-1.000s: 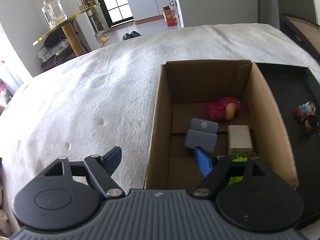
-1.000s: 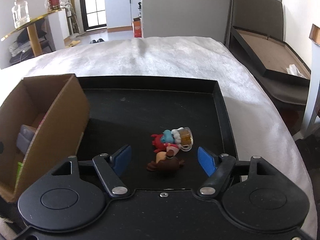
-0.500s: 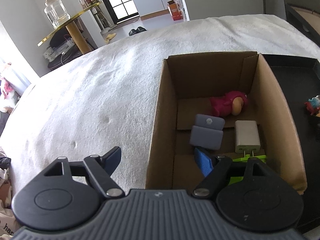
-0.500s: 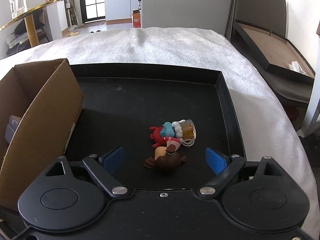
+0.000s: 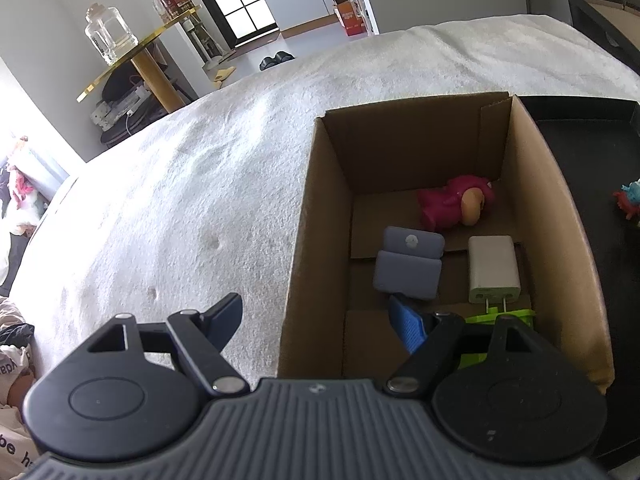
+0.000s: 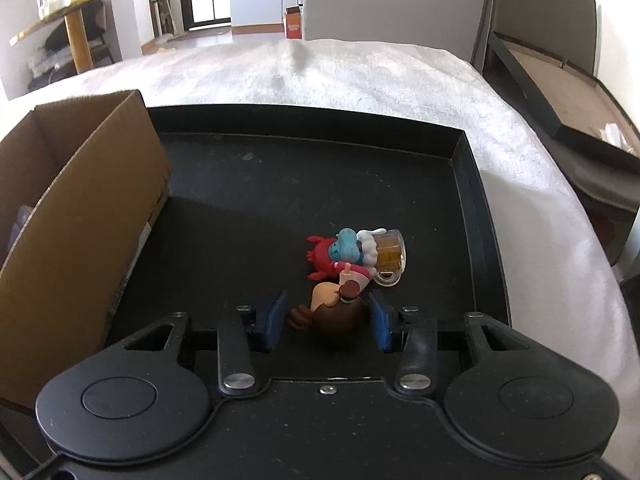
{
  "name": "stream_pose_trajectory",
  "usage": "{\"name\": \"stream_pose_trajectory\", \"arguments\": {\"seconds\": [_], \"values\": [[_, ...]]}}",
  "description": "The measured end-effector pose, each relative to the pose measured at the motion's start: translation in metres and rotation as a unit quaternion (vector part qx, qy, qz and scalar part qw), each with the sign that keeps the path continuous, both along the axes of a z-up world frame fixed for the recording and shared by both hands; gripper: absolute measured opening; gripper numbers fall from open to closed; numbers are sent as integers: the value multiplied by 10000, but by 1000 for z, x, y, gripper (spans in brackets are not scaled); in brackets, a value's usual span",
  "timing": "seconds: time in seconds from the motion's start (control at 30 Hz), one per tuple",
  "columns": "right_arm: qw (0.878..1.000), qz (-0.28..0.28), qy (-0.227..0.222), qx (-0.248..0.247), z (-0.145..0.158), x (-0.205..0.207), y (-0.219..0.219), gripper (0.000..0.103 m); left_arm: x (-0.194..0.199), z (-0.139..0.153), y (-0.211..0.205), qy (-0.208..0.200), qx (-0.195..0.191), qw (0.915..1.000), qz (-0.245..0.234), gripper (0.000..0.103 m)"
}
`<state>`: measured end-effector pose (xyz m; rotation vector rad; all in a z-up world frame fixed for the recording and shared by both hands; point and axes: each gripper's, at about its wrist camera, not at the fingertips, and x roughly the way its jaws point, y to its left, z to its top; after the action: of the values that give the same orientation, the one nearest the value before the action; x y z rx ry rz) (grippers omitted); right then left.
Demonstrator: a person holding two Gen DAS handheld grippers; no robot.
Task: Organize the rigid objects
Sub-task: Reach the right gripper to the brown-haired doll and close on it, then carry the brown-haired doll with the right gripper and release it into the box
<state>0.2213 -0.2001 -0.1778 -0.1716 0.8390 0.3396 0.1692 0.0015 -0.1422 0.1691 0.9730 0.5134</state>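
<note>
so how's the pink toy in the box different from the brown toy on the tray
The pink toy lies at the far end of the cardboard box; the brown toy lies on the black tray. The pink toy lies apart from its neighbours; the brown toy touches a red and blue figure. Nothing is near the pink toy; the right hand-held gripper is closing around the brown one. Both are small figures lying on their sides.
</note>
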Motion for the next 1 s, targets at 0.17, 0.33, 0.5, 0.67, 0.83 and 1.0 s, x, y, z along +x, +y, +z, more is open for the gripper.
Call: {"name": "stream_pose_trajectory", "arguments": {"seconds": [0.17, 0.33, 0.5, 0.67, 0.83, 1.0], "values": [[9999, -22, -70, 117, 8, -6, -6, 42, -1, 2, -2, -43, -24, 10000, -19, 79], [9996, 41, -185, 217, 19, -11, -6, 42, -3, 5, 0, -101, -82, 9999, -8, 79], [9989, 108, -330, 329, 34, -14, -2, 42, -6, 5, 5, -167, -170, 9997, 16, 79], [9975, 181, -511, 447, 50, -16, 6, 42, -9, 4, 10, -211, -285, 9994, 7, 79], [9958, 311, -675, 541, 63, -18, 18, 42, -13, 5, 18, -299, -400, 9987, 57, 79], [9941, 474, -796, 570, 69, -22, 31, 42, -15, 3, 24, -360, -529, 9979, 82, 79]]}}
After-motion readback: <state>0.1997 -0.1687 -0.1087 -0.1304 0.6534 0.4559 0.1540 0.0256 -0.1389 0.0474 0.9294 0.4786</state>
